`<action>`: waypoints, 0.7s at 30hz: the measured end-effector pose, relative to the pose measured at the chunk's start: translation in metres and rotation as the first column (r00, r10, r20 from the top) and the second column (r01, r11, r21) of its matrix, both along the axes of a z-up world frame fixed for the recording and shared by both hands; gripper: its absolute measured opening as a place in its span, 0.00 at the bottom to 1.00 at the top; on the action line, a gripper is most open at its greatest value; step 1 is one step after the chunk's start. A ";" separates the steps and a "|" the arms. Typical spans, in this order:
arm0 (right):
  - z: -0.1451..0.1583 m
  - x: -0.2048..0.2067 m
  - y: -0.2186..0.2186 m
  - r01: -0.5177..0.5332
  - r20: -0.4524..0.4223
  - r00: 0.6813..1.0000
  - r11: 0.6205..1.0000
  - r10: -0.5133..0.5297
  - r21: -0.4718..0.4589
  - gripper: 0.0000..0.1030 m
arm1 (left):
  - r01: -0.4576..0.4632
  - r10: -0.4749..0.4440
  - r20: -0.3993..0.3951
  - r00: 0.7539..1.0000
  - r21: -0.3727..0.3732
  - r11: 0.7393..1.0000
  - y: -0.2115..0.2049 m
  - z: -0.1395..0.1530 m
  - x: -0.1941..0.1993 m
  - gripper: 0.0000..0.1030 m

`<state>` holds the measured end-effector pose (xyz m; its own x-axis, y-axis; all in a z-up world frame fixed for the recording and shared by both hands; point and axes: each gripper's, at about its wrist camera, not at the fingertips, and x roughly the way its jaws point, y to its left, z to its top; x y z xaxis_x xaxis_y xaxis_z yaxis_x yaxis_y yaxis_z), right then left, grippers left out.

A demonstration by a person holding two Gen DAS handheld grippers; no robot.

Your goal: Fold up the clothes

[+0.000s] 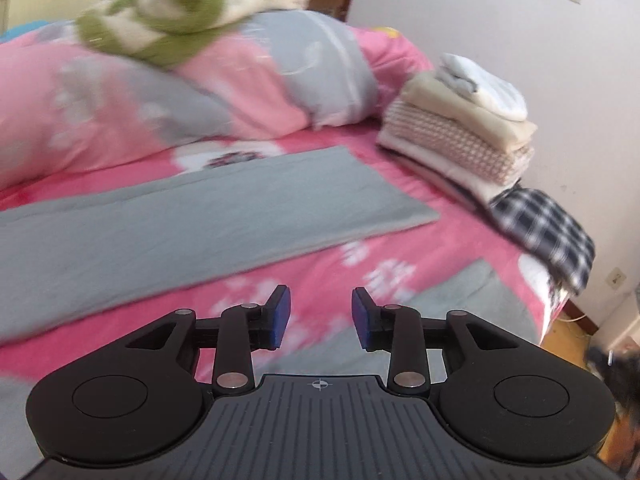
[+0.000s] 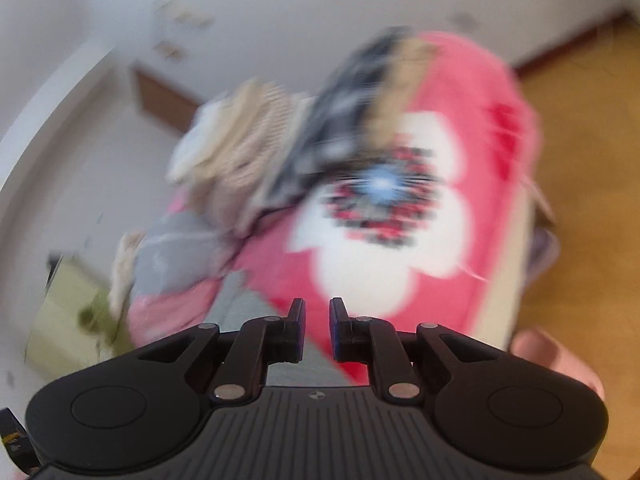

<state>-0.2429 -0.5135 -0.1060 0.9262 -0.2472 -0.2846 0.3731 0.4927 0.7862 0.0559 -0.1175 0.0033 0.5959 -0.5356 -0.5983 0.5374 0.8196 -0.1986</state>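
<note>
left hand-held gripper: left hand-held gripper [image 1: 321, 322] has its jaws spread partway with nothing between the blue pads, hovering over the bed.
right hand-held gripper: right hand-held gripper [image 2: 317, 330] shows a narrow gap with nothing in it; that view is heavily motion-blurred.
task item: flat grey folded garment, a long cloth strip [image 1: 192, 216], lies on the bed at 10–11 o'clock from the left hand-held gripper, near but not touching.
done pile: stack of folded cream and checked knitwear [image 1: 460, 136] at 1 o'clock near the bed edge, sitting on a black-and-white plaid cloth [image 1: 548, 236].
unfolded: green-and-cream knitted garment [image 1: 160, 20] heaped on top of the rolled pink-and-grey quilt [image 1: 220, 88] at 11 o'clock, far side.
risk 1: grey strip has no grip on it; snagging an edge on the next pass could undo the fold.
risk 2: stack sits close to the bed edge and looks uneven on top; adding to it off-centre could tip it to the floor.
risk 3: soft quilt gives under load, so a pinch may grab bedding along with the cloth.
surface: pink flower-print bedspread [image 1: 400, 256], soft, wrinkled.
room: white walls, wall socket [image 1: 616, 278], wooden floor [image 2: 580, 160], brown door frame at 12 o'clock.
</note>
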 end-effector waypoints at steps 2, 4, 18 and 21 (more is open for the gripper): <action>0.021 0.029 0.009 -0.094 -0.014 0.996 0.993 0.093 -0.077 0.14 | -0.048 0.048 -0.015 0.999 -0.006 0.999 0.032 -0.004 -0.010 0.33; 0.038 0.058 0.024 -0.197 -0.033 0.980 0.970 0.194 -0.141 0.14 | -0.115 0.115 -0.030 0.993 -0.009 0.993 0.065 -0.010 -0.019 0.33; 0.077 0.232 0.146 -0.731 -0.395 0.678 0.629 0.620 -0.265 0.20 | -0.373 0.377 -0.085 0.922 0.060 0.926 0.184 -0.072 -0.051 0.33; 0.060 0.260 0.162 -0.778 -0.480 0.609 0.592 0.631 -0.209 0.20 | -0.357 0.359 -0.070 0.931 0.041 0.933 0.190 -0.077 -0.057 0.33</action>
<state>0.0176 -0.3516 -0.0458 0.7134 0.2952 -0.6356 -0.0362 0.9213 0.3872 -0.0010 0.0730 -0.0735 0.6982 -0.2783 -0.6596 0.1918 0.9604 -0.2021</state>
